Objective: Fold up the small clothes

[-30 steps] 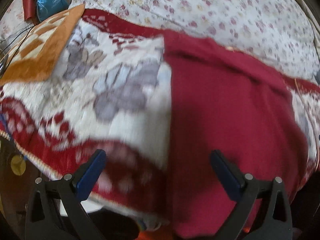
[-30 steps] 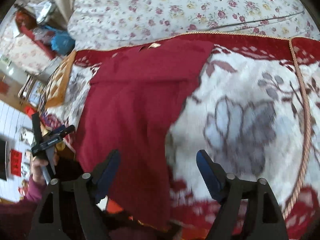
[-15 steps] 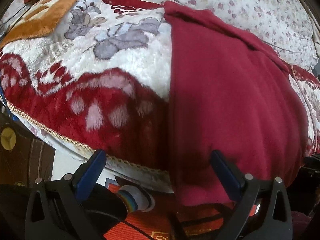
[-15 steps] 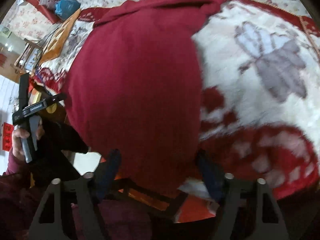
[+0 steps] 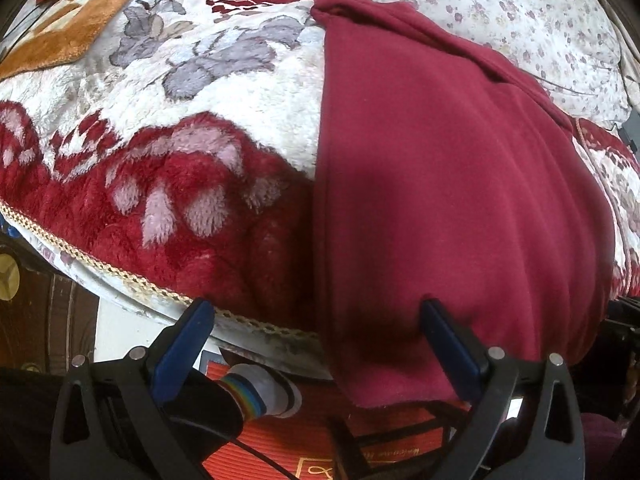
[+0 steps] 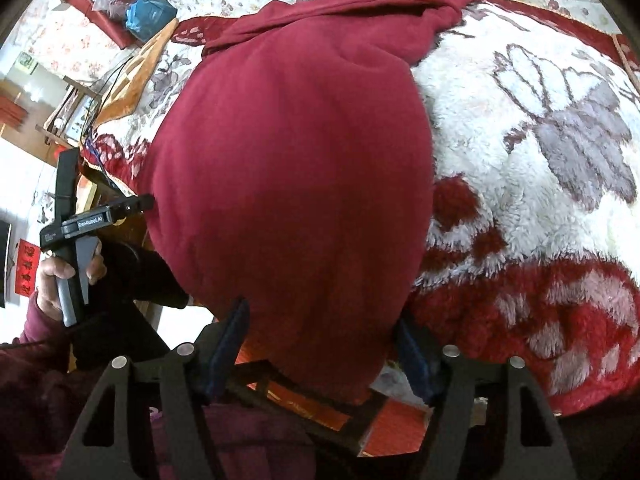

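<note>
Crimson garment: one dark red fleece garment [image 5: 452, 184] lies spread lengthwise on the bed, its near hem hanging over the bed's front edge toward the person; its far end is bunched near the floral sheet.
Bedding: one plush red-and-white flower-patterned blanket [image 5: 208, 112] lies under the garment; one white sheet with small red flowers [image 5: 520, 12] lies beyond it; one orange checked blanket [image 5: 76, 20] lies at the far left corner.
Left gripper [image 5: 316, 344]: jaws spread wide, holding nothing; its right blue finger [image 5: 448, 344] sits against the hanging hem, its left finger over the blanket's braided edge.
Right gripper [image 6: 320, 344]: jaws spread, straddling the hanging hem; nothing clamped, as far as the view shows.
Count: two grippers, one garment, three bedding layers, one striped sock [image 5: 264, 392] on the foot below.
Risk, blanket caught: the left gripper spans both hem and blanket edge, so closing here would likely pinch plush pile together with the garment and drag the bedding.
Risk, uneven fold: the bunched far end could carry wrinkles into the fold if the hem is lifted without smoothing.
Risk, slip: thick fleece gripped only at its very edge may slide out while being lifted.
Risk, slide-off: with the hem overhanging, a downward tug could pull the garment off the bed.
</note>
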